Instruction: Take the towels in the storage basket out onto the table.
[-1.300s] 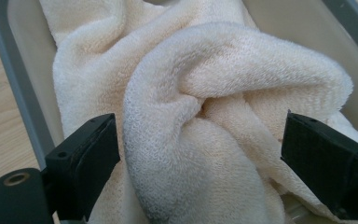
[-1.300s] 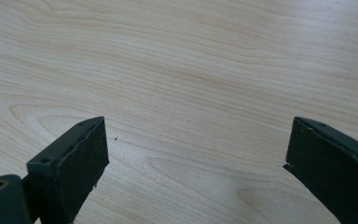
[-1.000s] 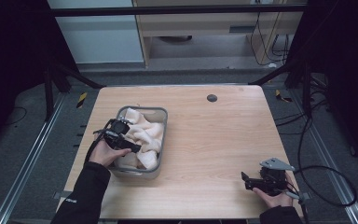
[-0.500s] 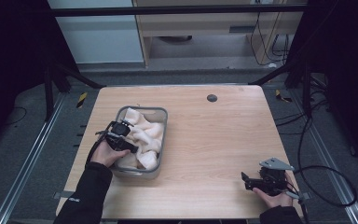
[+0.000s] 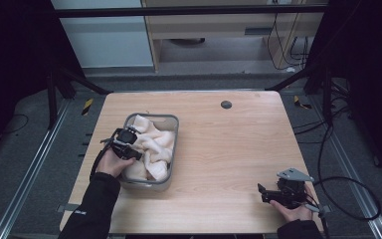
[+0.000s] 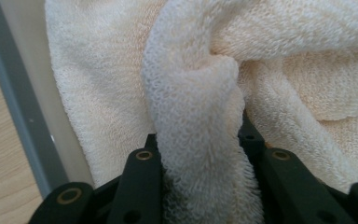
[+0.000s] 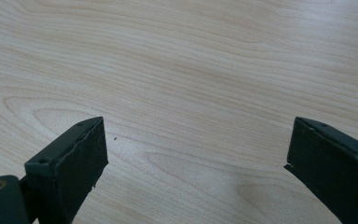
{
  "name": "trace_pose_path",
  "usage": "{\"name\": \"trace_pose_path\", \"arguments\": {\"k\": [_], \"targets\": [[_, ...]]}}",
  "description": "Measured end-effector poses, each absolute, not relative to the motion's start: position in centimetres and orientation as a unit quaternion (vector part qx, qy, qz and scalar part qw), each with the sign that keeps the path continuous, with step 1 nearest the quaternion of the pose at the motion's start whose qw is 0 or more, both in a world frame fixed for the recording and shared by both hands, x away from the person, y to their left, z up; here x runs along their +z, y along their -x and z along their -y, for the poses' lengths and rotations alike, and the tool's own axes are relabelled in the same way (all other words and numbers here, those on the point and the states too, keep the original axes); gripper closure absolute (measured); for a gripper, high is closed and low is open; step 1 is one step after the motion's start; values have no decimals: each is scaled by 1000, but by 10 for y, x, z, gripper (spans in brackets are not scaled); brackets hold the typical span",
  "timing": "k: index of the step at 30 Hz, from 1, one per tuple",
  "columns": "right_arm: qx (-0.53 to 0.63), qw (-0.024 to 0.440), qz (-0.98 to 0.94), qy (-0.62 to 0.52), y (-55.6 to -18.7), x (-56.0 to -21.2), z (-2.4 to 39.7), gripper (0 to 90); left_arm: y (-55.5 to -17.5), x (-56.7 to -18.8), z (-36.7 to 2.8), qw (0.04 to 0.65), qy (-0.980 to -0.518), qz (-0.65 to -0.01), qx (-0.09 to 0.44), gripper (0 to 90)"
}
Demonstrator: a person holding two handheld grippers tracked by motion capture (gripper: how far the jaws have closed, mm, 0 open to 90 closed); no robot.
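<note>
Wooden table (image 5: 219,149) carries a grey bin (image 5: 173,144) on its left side, and a cream towel (image 5: 151,144) lies inside it. The left gripper (image 5: 129,144) has just been closing its jaws and pinches a fold of the towel, while the right gripper (image 5: 264,193) rests near the front right corner with jaws wide apart over bare wood

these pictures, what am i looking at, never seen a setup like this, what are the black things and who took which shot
A person sits at a wooden table with a hand-held clamp tool in each hand. The wide shot comes from a camera overhead; the two close-ups come from cameras mounted on the tools, looking along their black jaws. The left tool reaches into a grey bin and has just closed on a fold of cream towel, which bulges up between its jaws. The right tool rests near the table's front right corner, jaws wide apart over bare wood, holding nothing.
</note>
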State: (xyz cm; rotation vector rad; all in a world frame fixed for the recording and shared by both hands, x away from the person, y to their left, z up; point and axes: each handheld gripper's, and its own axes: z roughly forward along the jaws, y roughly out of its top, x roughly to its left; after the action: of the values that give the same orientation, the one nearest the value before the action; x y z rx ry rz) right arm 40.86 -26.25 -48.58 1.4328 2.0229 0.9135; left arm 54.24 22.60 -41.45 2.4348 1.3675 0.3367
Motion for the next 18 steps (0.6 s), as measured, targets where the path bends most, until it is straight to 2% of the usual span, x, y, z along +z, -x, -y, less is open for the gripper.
{"name": "trace_pose_path", "arguments": {"k": [18], "targets": [[334, 247, -742, -526, -409, -486, 262, 51, -527, -359, -229, 231, -838, -470, 153, 713]]}}
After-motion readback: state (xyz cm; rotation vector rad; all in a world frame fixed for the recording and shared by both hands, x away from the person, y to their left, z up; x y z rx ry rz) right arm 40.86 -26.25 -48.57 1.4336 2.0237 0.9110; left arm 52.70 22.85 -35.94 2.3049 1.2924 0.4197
